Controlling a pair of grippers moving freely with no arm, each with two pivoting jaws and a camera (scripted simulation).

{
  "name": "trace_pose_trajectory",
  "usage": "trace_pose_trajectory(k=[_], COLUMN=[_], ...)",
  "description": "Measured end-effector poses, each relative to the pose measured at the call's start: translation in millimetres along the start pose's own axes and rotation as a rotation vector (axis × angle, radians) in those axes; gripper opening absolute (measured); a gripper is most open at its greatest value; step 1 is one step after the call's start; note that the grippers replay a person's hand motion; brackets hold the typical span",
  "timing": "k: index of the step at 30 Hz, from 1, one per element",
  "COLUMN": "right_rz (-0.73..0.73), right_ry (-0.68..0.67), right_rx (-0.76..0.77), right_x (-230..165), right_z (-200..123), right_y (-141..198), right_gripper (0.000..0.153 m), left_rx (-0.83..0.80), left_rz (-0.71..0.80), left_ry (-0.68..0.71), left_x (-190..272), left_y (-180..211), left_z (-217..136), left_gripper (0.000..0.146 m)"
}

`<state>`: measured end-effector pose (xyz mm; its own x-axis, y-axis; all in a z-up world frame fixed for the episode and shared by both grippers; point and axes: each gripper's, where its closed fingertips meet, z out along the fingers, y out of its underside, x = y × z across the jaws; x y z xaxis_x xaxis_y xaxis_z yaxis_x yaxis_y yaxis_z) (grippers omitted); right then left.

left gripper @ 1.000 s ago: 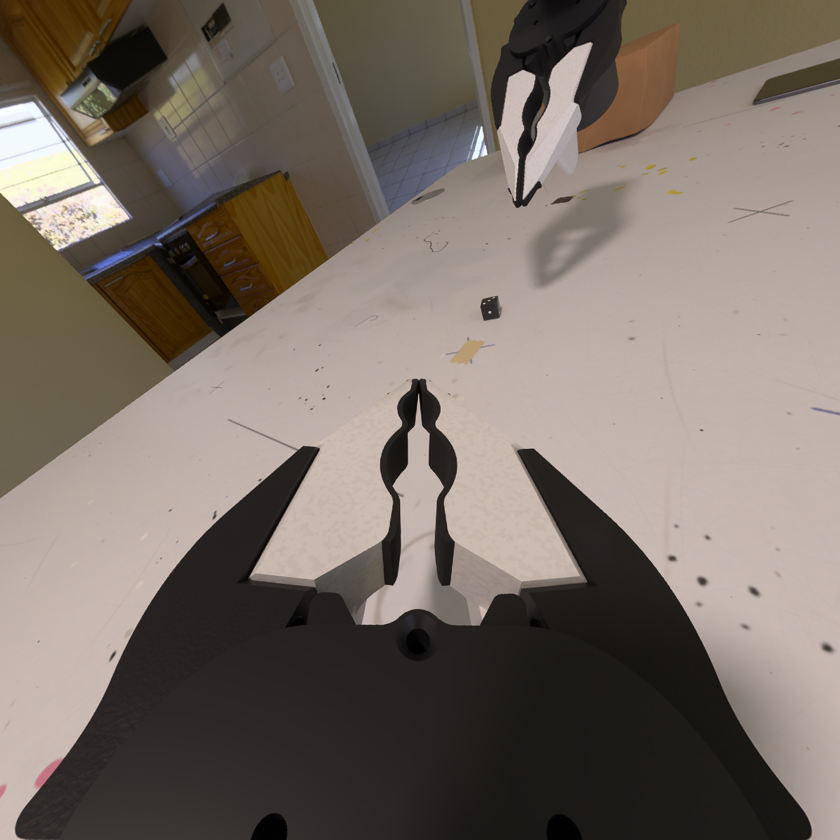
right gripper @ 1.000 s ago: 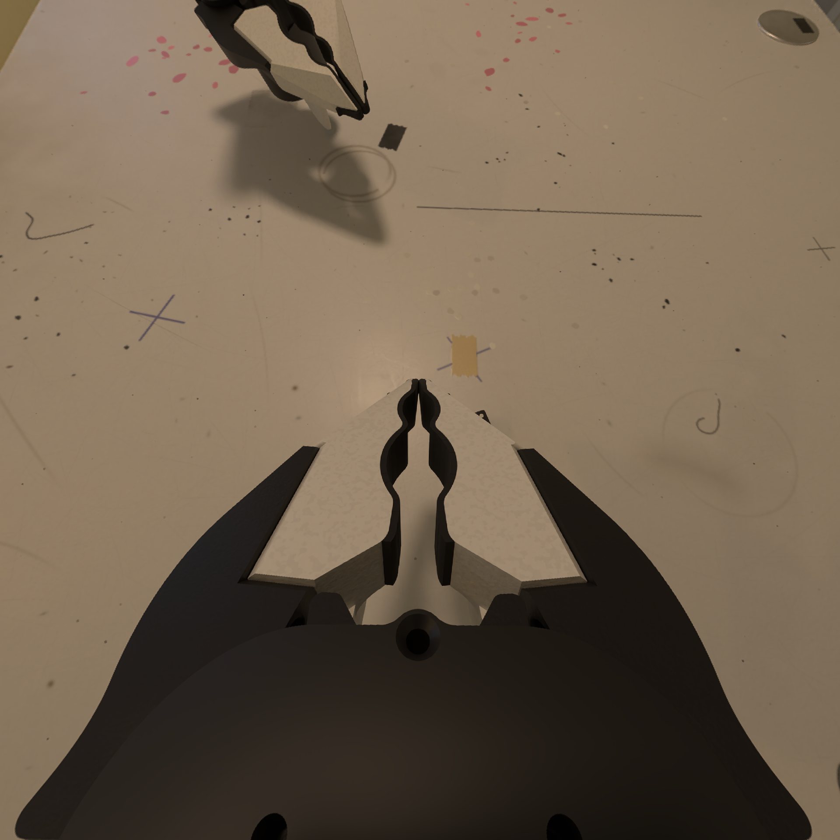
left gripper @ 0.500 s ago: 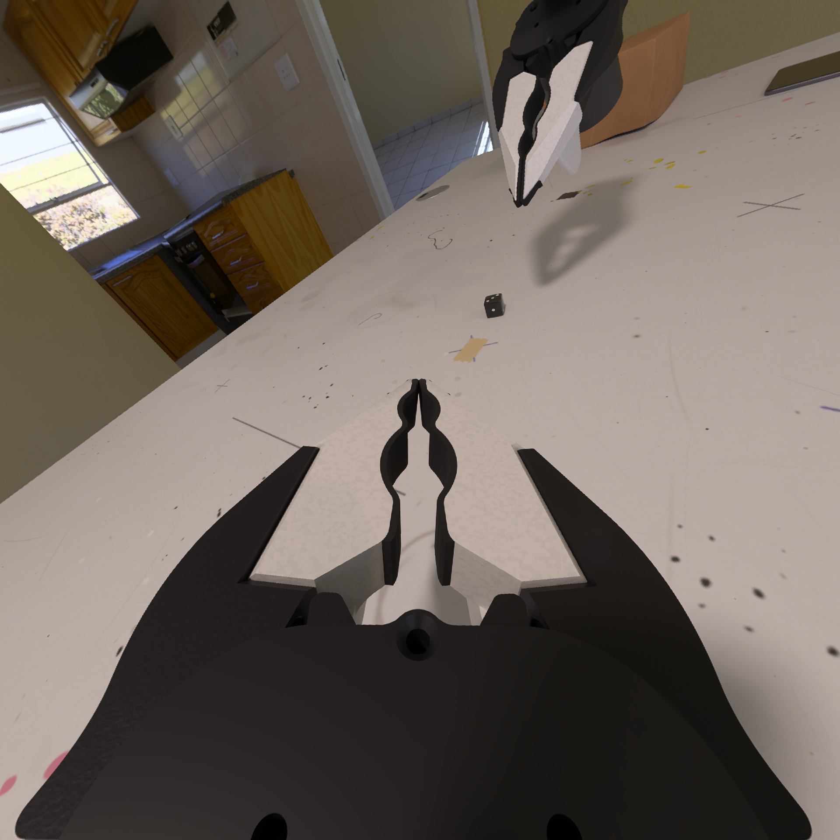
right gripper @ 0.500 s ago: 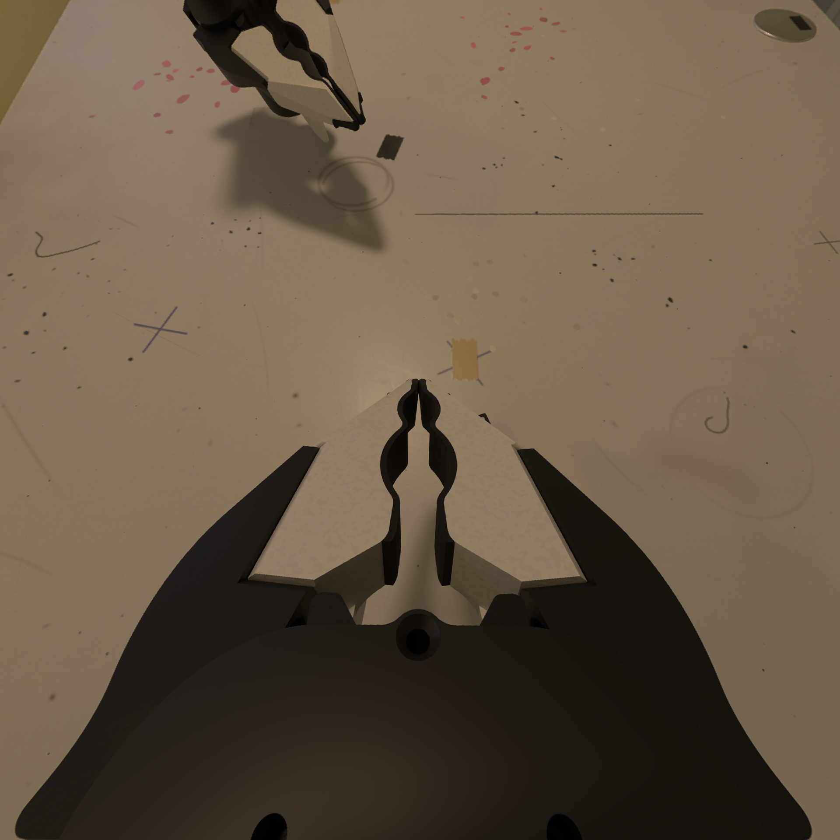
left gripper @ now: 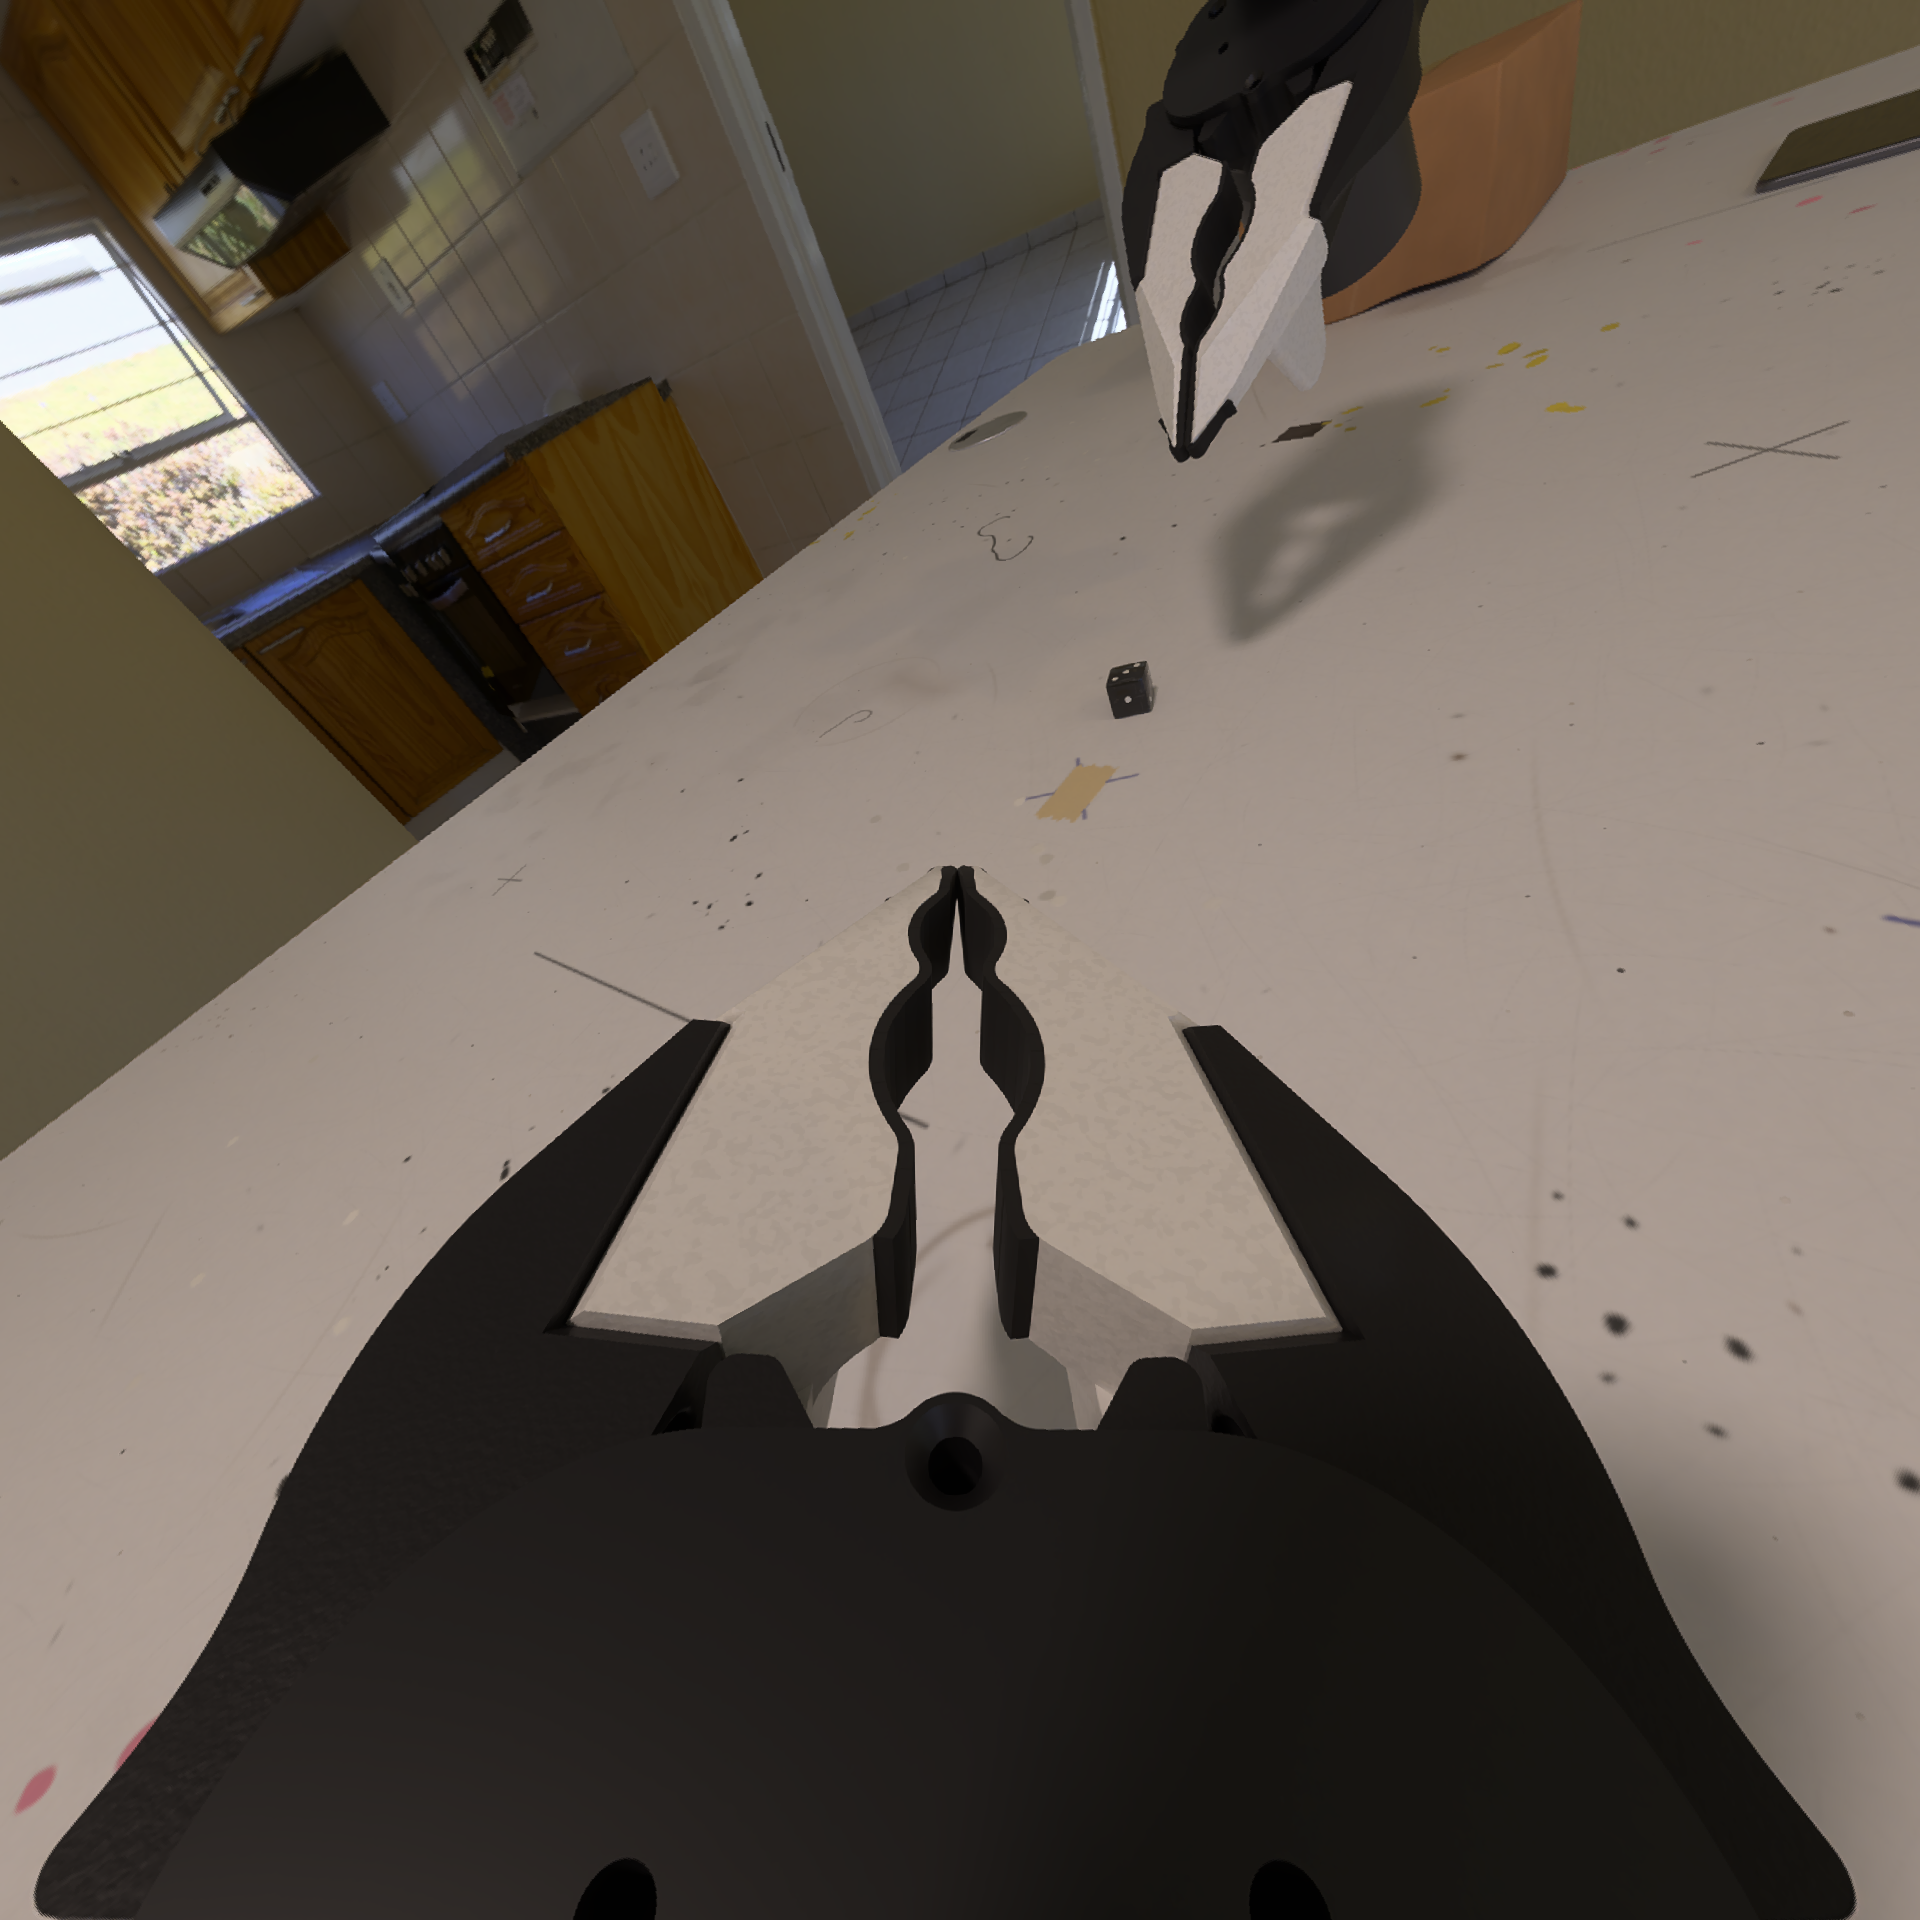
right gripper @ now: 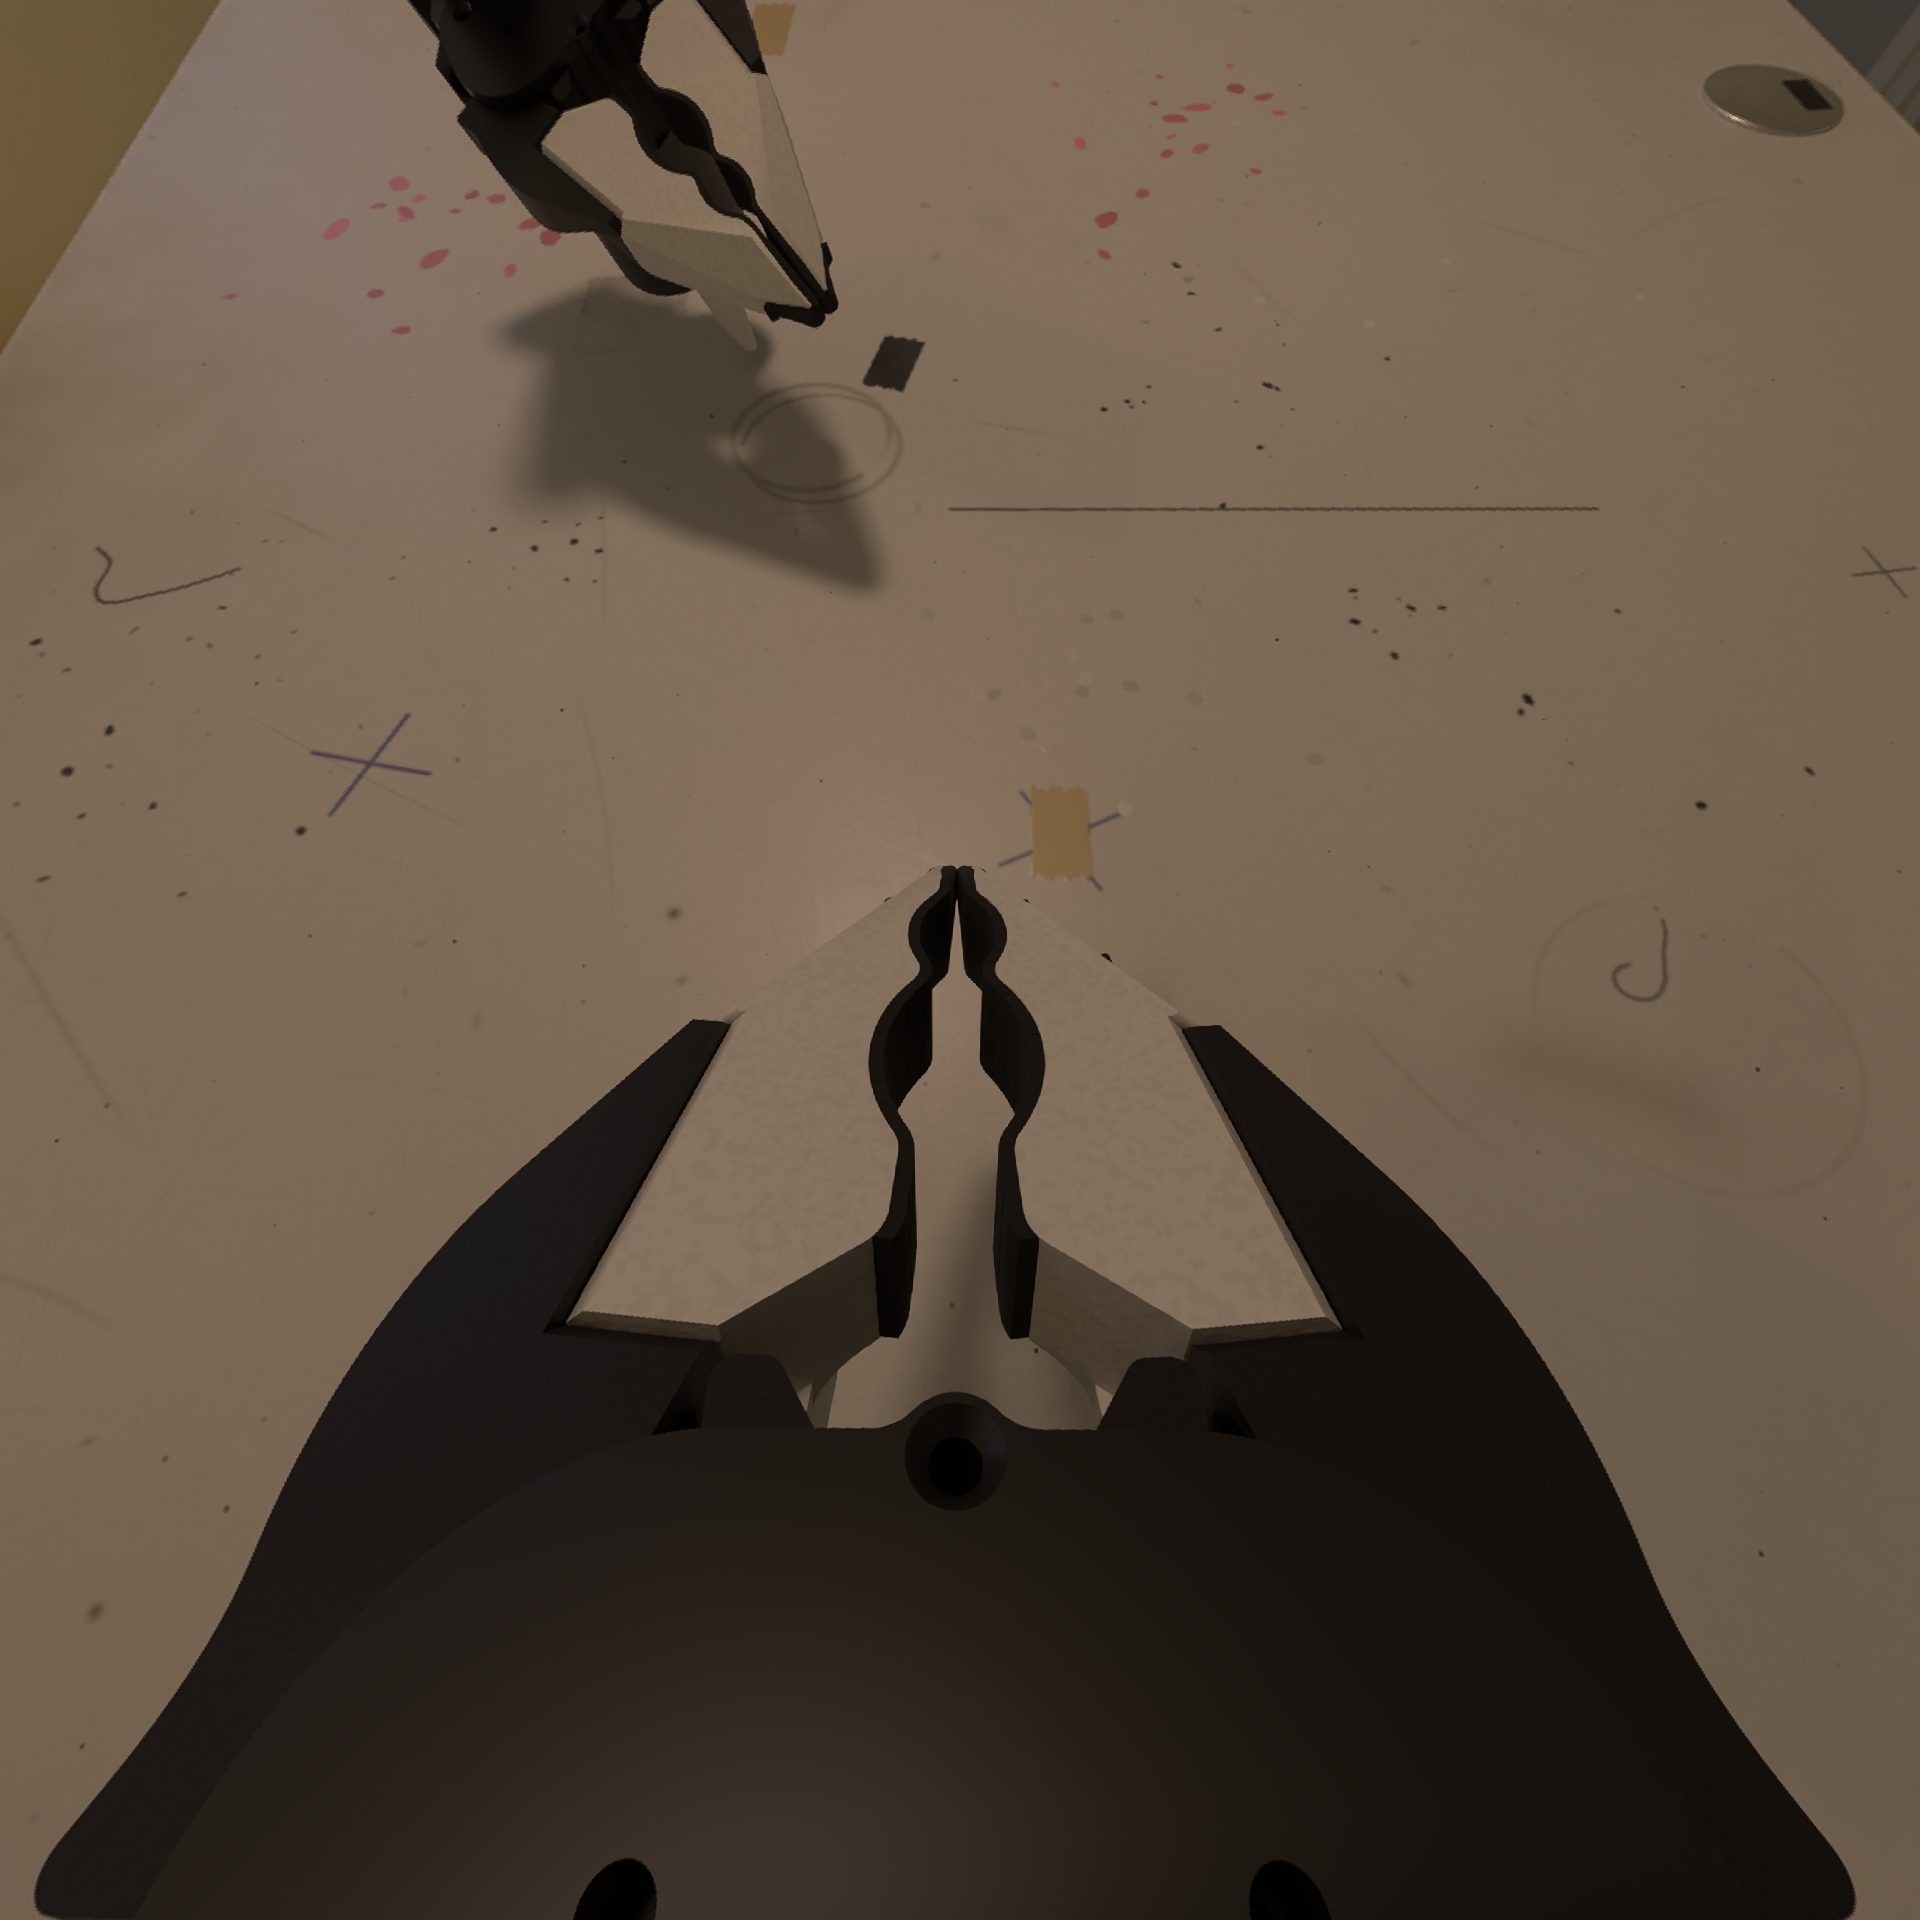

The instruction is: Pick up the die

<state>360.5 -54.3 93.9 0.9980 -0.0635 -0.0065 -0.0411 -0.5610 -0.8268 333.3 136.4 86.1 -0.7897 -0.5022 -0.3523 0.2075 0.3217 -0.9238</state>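
A small black die (left gripper: 1130,690) with white pips sits on the white table (left gripper: 1455,935), ahead and slightly right of my left gripper (left gripper: 956,871), which is shut and empty. My right gripper (left gripper: 1184,449) hangs above the table beyond the die, shut and empty. In the right wrist view my right gripper (right gripper: 956,871) is shut, and its fingers hide the die. The left gripper (right gripper: 821,312) shows far off at the upper left, shut.
A tan tape piece (left gripper: 1076,792) lies between my left gripper and the die; it also shows in the right wrist view (right gripper: 1060,833). A dark tape patch (right gripper: 894,364), a round metal disc (right gripper: 1772,100), an orange block (left gripper: 1475,177) and a dark flat slab (left gripper: 1839,145) lie farther off.
The left wrist view has shifted slightly, so the die sits a bit farther right. In the right wrist view the tape has drifted closer to my fingertips and the die's edge has slipped behind them.
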Motion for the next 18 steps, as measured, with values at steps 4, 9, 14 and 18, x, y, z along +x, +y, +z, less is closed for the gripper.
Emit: trace_pose_trajectory(k=[4,9,14,18], right_rz=[-0.001,-0.002,-0.005,-0.035], right_ry=[0.002,0.007,0.01,0.05], right_rx=[-0.001,-0.004,-0.011,-0.103], right_x=[0.3,0.8,1.2,6.1], right_z=[0.2,0.3,0.4,0.2], right_y=[0.3,0.7,1.5,5.6], right_gripper=[0.0,0.0,0.0,0.0], left_rx=[-0.002,-0.003,-0.005,-0.005], left_rz=[0.003,0.003,0.004,0.0], left_ry=[0.001,0.001,0.002,-0.003], left_x=[0.4,0.5,0.6,-0.5], left_y=[0.1,0.1,0.3,0.3], left_z=[0.1,0.2,0.5,0.9], left_gripper=[0.0,0.0,0.0,0.0])
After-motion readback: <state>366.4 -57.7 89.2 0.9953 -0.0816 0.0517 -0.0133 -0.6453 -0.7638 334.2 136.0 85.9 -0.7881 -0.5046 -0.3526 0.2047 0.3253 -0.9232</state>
